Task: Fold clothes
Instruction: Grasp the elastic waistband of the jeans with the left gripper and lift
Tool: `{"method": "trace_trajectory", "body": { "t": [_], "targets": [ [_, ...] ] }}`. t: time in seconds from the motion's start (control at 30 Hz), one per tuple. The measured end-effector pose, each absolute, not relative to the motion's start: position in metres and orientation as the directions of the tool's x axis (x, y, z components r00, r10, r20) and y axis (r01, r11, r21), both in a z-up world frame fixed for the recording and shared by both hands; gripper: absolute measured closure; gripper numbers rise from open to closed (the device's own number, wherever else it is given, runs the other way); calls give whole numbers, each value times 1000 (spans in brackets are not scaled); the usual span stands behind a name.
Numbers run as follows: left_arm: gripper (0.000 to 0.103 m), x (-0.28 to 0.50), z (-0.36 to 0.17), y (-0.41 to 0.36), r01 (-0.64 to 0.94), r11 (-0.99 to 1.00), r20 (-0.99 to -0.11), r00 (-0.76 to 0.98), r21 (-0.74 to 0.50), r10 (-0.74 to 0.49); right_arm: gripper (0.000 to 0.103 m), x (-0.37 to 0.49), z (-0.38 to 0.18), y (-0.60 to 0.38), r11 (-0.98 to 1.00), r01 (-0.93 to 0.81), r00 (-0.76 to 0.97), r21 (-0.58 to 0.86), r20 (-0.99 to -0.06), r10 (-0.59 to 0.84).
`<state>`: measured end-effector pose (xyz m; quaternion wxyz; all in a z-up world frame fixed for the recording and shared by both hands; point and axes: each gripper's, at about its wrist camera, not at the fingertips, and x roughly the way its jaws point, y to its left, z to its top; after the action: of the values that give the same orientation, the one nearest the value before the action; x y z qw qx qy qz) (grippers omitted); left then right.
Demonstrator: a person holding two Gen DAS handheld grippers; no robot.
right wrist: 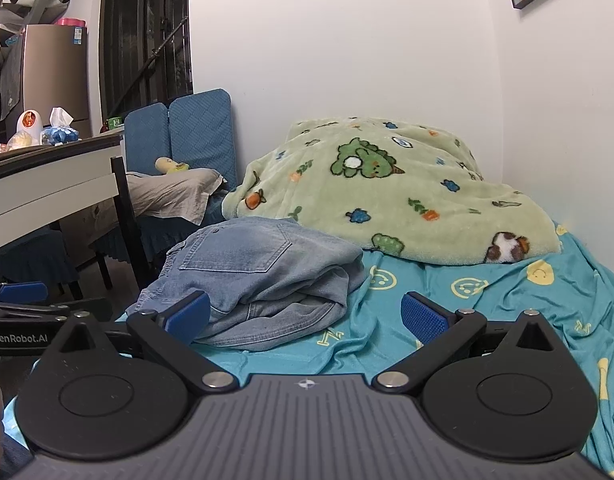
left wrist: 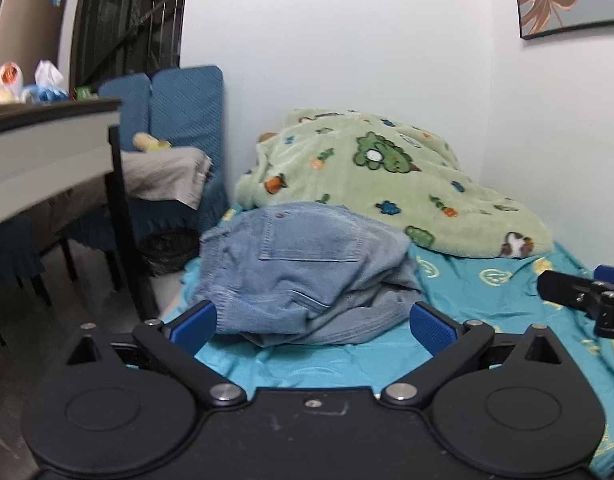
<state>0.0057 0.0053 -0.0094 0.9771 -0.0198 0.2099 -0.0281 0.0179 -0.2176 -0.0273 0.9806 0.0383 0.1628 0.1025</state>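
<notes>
Your left gripper (left wrist: 313, 322) and right gripper (right wrist: 305, 316) both have their blue pads spread wide, holding nothing. The crumpled light-blue denim jeans (right wrist: 263, 276) sit in a heap on the teal smiley-print bedsheet (right wrist: 487, 300), just in front of the green fleece dinosaur blanket (right wrist: 387, 196), near the bed's left edge.

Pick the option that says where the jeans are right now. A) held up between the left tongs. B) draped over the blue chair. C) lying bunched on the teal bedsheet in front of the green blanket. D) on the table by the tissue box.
C: the jeans lie in a heap on the teal bedsheet, with the green blanket behind them, and both the left tongs and right tongs are open and empty.
</notes>
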Motion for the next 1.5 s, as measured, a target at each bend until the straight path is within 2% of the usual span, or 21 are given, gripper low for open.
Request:
{"method": "trace_trajectory", "body": {
  "t": [0.2,0.43,0.67,0.77,0.87,0.9,1.0,1.03,1.13,1.2,1.33,1.5],
  "targets": [
    [0,41,-16,22,4,982,-514,852,-190,-103,0,18,-25,-218,974,-184,926,133,-308,217],
    [1,107,-52,69,-209,861,-656,734,-465,-176,0,26,-33,-223,971,-172,914,165,-342,220],
    [2,155,-91,106,-355,717,-662,723,-600,-196,0,36,-42,-224,960,-188,892,209,-372,256],
    [7,172,-106,121,-400,667,-652,738,-629,-173,0,43,-49,-224,955,-195,882,223,-387,270],
    [16,186,-121,139,-440,621,-640,757,-649,-132,0,53,-56,-225,951,-193,870,241,-407,279],
    [22,189,-126,145,-452,605,-635,764,-655,-117,0,56,-59,-226,949,-193,865,250,-413,285],
    [34,193,-134,157,-441,551,-594,794,-708,-128,0,64,-65,-226,946,-194,856,259,-427,293],
    [47,194,-133,158,-432,562,-587,800,-706,-122,0,66,-67,-226,947,-192,857,257,-426,289],
    [74,187,-118,153,-402,628,-551,833,-667,-53,0,73,-70,-227,950,-183,864,251,-421,278],
    [83,179,-103,142,-364,684,-508,862,-632,-11,0,76,-72,-227,951,-179,865,251,-420,273],
    [87,157,-59,110,-226,809,-371,929,-543,10,0,75,-71,-228,957,-171,878,236,-405,256],
    [87,120,-29,58,-53,897,-295,951,-439,-88,0,68,-64,-236,965,-137,905,224,-367,214]
  ]
}}
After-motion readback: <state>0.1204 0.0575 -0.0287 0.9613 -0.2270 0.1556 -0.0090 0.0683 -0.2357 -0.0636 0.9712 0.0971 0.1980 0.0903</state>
